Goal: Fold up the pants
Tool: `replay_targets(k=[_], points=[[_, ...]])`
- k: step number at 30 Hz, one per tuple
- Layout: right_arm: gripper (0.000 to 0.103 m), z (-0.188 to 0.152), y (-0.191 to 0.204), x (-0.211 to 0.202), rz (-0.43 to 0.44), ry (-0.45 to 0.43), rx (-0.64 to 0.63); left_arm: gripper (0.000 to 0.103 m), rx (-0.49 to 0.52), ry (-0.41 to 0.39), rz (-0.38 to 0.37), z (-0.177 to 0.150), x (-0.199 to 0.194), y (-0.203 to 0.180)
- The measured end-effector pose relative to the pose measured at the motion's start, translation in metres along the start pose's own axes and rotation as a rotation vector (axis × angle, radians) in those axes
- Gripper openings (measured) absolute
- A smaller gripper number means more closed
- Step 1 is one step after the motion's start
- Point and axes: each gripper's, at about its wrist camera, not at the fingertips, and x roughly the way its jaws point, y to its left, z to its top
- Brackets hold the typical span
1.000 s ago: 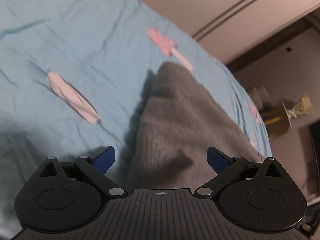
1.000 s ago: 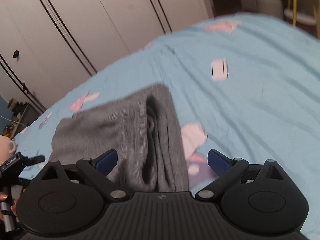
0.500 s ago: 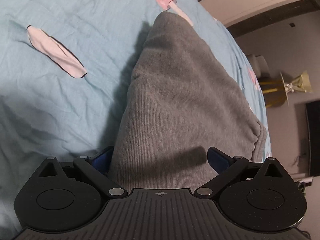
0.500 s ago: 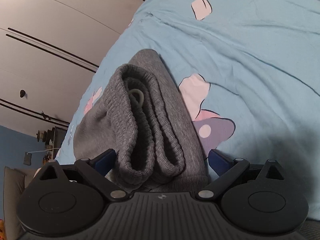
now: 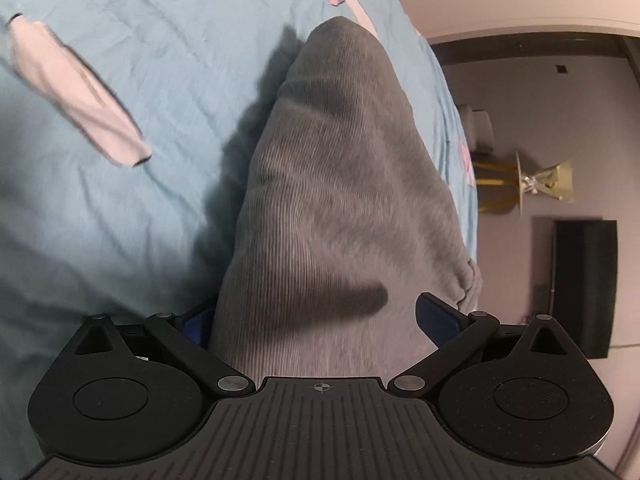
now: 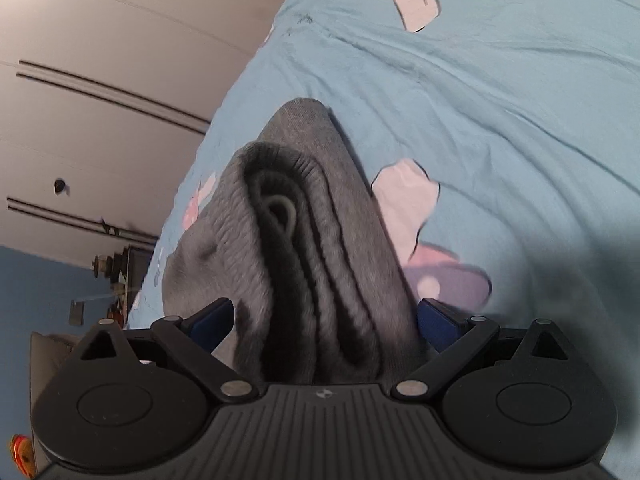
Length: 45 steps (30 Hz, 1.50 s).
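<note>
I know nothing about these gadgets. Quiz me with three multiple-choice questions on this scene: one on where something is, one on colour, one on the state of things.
1. Where do the folded grey ribbed knit pants lie?
A. on a wooden floor
B. on the light blue patterned bedsheet
C. inside a drawer

2. What colour are the pads on the left gripper?
A. dark blue
B. yellow
C. white

3. How does the right gripper stand?
A. snapped shut on nothing
B. open, with the pants' elastic waistband between its fingers
C. lying flat on the sheet far from the pants

Answers: 1 B, sheet surrounds the pants; 2 A, blue pads show at the fingertips; 3 B, fingers stand wide apart.
</note>
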Motion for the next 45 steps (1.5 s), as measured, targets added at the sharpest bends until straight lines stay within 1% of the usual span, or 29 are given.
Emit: replay_targets(k=[2, 4, 8, 10, 13, 15, 16, 19, 21, 24, 26, 27, 28, 29, 31, 32, 33, 35, 36, 37, 39, 41, 42, 43, 45], points=[[0.098, 0.013, -0.005, 0.004, 0.036, 0.030, -0.006, 0.103, 0.014, 0.013, -0.016, 0.007, 0.005, 0.000], [0.098, 0.024, -0.013, 0.006, 0.088, 0.058, 0.002, 0.103, 0.035, 0.032, -0.017, 0.013, 0.014, -0.002], [0.098, 0.039, -0.022, 0.015, 0.208, 0.098, -0.006, 0.103, 0.127, 0.064, -0.054, 0.024, 0.028, -0.013], [0.098, 0.043, -0.020, 0.023, 0.260, 0.119, -0.021, 0.103, 0.148, 0.075, -0.082, 0.028, 0.038, -0.016], [0.098, 0.048, -0.015, 0.035, 0.297, 0.150, -0.058, 0.103, 0.142, 0.089, -0.133, 0.035, 0.047, -0.016], [0.098, 0.051, -0.009, 0.042, 0.312, 0.177, -0.086, 0.103, 0.138, 0.100, -0.146, 0.038, 0.053, -0.019], [0.098, 0.053, -0.006, 0.046, 0.320, 0.195, -0.101, 0.103, 0.163, 0.113, -0.143, 0.041, 0.059, -0.023], [0.098, 0.059, 0.003, 0.059, 0.319, 0.242, -0.131, 0.103, 0.221, 0.147, -0.124, 0.043, 0.070, -0.027], [0.098, 0.064, 0.010, 0.068, 0.320, 0.257, -0.130, 0.103, 0.211, 0.173, -0.127, 0.049, 0.075, -0.029], [0.098, 0.065, 0.017, 0.076, 0.313, 0.256, -0.161, 0.103, 0.202, 0.203, -0.135, 0.052, 0.078, -0.027], [0.097, 0.061, 0.023, 0.076, 0.288, 0.232, -0.197, 0.103, 0.209, 0.195, -0.115, 0.050, 0.078, -0.031], [0.091, 0.055, 0.025, 0.074, 0.262, 0.215, -0.216, 0.103, 0.216, 0.181, -0.088, 0.047, 0.079, -0.037], [0.072, 0.051, 0.028, 0.071, 0.216, 0.197, -0.228, 0.103, 0.221, 0.161, -0.055, 0.042, 0.081, -0.043], [0.066, 0.049, 0.030, 0.068, 0.180, 0.182, -0.228, 0.103, 0.227, 0.136, -0.029, 0.039, 0.081, -0.048], [0.063, 0.045, 0.032, 0.062, 0.184, 0.159, -0.200, 0.099, 0.280, 0.087, -0.010, 0.030, 0.076, -0.057], [0.063, 0.042, 0.035, 0.059, 0.193, 0.143, -0.209, 0.094, 0.312, 0.071, 0.002, 0.028, 0.076, -0.057], [0.063, 0.040, 0.037, 0.058, 0.200, 0.130, -0.229, 0.094, 0.321, 0.060, -0.001, 0.027, 0.075, -0.055], [0.064, 0.040, 0.032, 0.062, 0.169, 0.130, -0.236, 0.097, 0.290, 0.031, -0.033, 0.028, 0.076, -0.046], [0.065, 0.041, 0.031, 0.066, 0.168, 0.132, -0.222, 0.101, 0.281, 0.022, -0.037, 0.029, 0.075, -0.045], [0.066, 0.043, 0.029, 0.070, 0.177, 0.133, -0.200, 0.103, 0.288, 0.036, -0.035, 0.030, 0.077, -0.046], [0.067, 0.045, 0.033, 0.073, 0.169, 0.138, -0.202, 0.103, 0.320, 0.079, 0.009, 0.032, 0.084, -0.054], [0.074, 0.042, 0.036, 0.072, 0.158, 0.136, -0.223, 0.103, 0.302, 0.092, 0.038, 0.036, 0.089, -0.058], [0.081, 0.039, 0.038, 0.073, 0.162, 0.133, -0.241, 0.103, 0.285, 0.096, 0.043, 0.038, 0.091, -0.058], [0.085, 0.036, 0.043, 0.074, 0.155, 0.131, -0.265, 0.103, 0.277, 0.099, 0.044, 0.040, 0.092, -0.058], [0.087, 0.032, 0.049, 0.075, 0.127, 0.127, -0.312, 0.103, 0.276, 0.096, 0.046, 0.039, 0.090, -0.057]])
